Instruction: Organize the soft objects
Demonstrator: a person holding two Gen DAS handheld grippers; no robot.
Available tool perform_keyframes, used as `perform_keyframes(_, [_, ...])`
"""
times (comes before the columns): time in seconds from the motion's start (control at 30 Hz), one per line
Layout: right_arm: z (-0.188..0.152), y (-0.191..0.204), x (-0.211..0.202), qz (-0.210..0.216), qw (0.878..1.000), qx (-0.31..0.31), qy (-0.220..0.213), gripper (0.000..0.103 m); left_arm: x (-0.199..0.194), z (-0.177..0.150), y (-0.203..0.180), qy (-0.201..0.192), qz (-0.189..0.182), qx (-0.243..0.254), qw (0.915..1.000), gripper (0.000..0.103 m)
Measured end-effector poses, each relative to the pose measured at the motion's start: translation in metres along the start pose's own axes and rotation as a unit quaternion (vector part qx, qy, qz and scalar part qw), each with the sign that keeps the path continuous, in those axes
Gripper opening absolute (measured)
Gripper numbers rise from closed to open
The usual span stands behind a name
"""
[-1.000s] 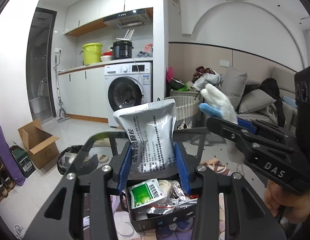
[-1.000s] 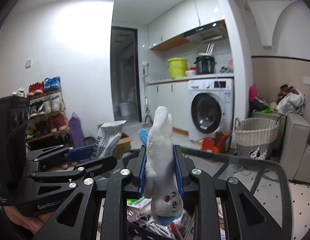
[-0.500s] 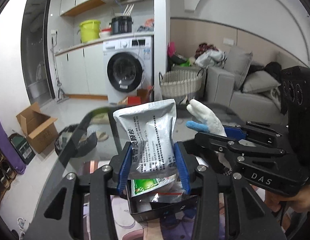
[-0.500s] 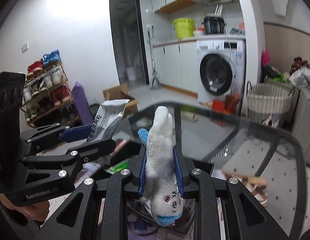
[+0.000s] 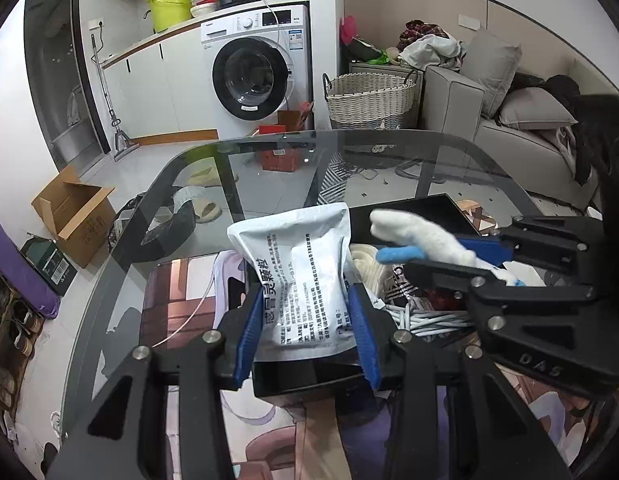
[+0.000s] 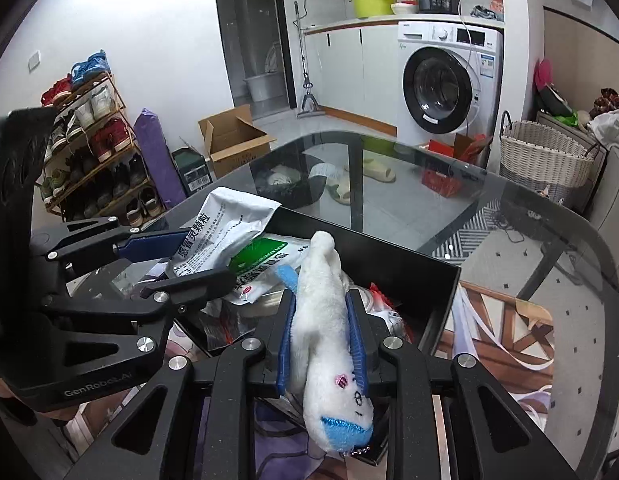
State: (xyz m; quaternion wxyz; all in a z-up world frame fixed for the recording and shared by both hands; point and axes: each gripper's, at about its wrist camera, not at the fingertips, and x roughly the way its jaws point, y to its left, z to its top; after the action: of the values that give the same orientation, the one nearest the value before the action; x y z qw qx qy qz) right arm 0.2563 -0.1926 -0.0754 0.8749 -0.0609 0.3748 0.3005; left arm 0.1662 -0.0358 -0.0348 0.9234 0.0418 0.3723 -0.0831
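Silver pouch point(image 5: 299, 276) stands upright between the clenched blue jaws of the left gripper point(image 5: 305, 336), its long axis pointing away from the camera, over the black box point(image 5: 309, 380) on the glass surface point(image 5: 157, 216). Right wrist view: the white plush toy point(image 6: 323, 320) is pinched in the right gripper point(image 6: 321, 340), lengthwise, head toward the camera. Both have sunk closer to the box than a second ago.
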Motion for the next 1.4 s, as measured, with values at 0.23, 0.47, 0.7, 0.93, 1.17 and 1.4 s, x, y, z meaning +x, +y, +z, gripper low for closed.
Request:
perform_keyframes(0.23, [-0.001, 0.009, 0.008, -0.007, 1.000, -0.001, 0.027, 0.024, 0.000, -0.001, -0.001, 0.013, -0.007, 0.002, 0.9999, 0.041])
perform_keyframes(0.47, [-0.005, 0.013, 0.015, -0.027, 0.997, -0.001, 0.071, 0.029, -0.006, -0.011, -0.012, 0.030, -0.004, 0.027, 0.9992, 0.041])
perform_keyframes(0.7, [-0.004, 0.017, 0.015, -0.020, 0.995, 0.001, 0.093, 0.037, -0.014, -0.013, -0.010, 0.044, -0.018, 0.014, 0.9988, 0.044])
perform_keyframes(0.93, [-0.003, 0.012, -0.006, -0.028, 0.994, 0.047, 0.094, 0.049, -0.022, -0.009, -0.005, 0.029, 0.002, 0.013, 0.9995, 0.063])
perform_keyframes(1.17, [-0.002, 0.007, -0.051, -0.064, 0.990, 0.107, 0.061, 0.087, -0.059, -0.008, 0.000, -0.056, 0.040, 0.000, 0.9976, 0.096])
perform_keyframes(1.4, [-0.031, 0.023, -0.092, -0.070, 0.992, 0.107, 0.012, 0.095, -0.093, -0.024, 0.004, -0.110, 0.046, -0.019, 0.9927, 0.103])
